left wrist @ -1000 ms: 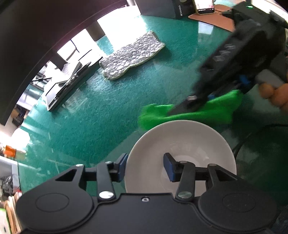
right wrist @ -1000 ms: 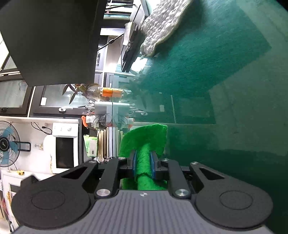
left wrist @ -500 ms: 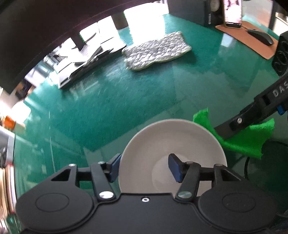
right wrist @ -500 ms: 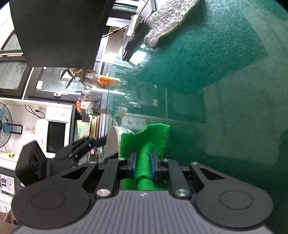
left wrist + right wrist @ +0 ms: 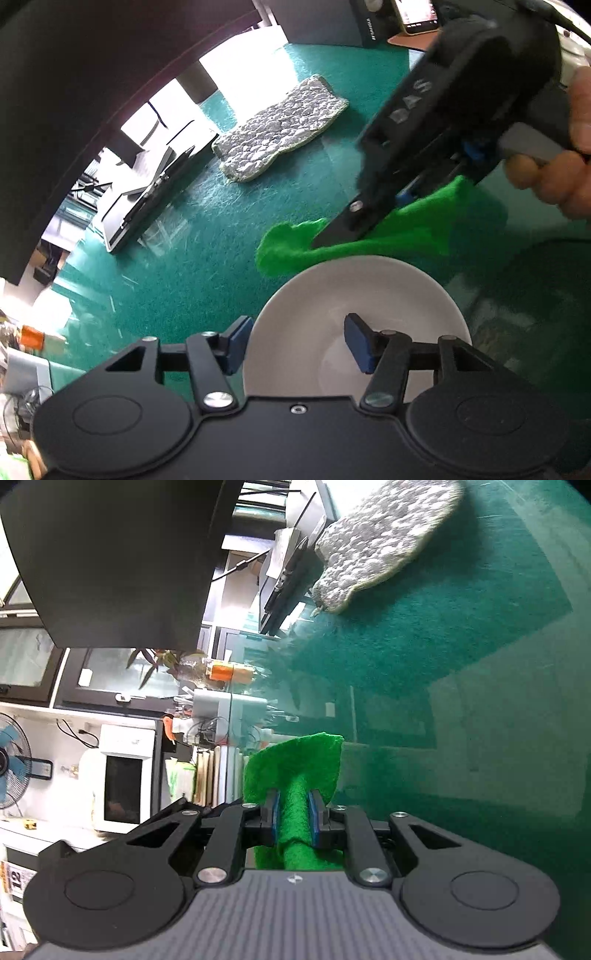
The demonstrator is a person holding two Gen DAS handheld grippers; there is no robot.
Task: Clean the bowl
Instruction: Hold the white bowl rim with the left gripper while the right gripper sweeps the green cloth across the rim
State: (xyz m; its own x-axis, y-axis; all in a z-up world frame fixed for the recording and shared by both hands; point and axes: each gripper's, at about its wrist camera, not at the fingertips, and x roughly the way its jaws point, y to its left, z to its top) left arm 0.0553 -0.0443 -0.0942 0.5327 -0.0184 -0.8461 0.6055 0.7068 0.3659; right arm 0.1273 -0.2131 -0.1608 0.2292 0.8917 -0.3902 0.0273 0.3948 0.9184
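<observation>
A white bowl fills the lower middle of the left wrist view. My left gripper is shut on its near rim, with one blue pad outside the wall and the other inside. Just beyond the far rim, my right gripper is shut on a green cloth. The cloth trails to the left past the rim, over the green table. In the right wrist view the cloth sticks out from between the right gripper pads; the bowl does not show there.
A grey quilted mat lies further back on the table, also in the right wrist view. A dark flat device sits at the back left under a big black monitor. A person's hand holds the right gripper.
Half a second ago the right gripper and cloth were low at the bowl's right side; now they are up at its far rim, further left. The bowl stays fixed in the left gripper while the background swings.
</observation>
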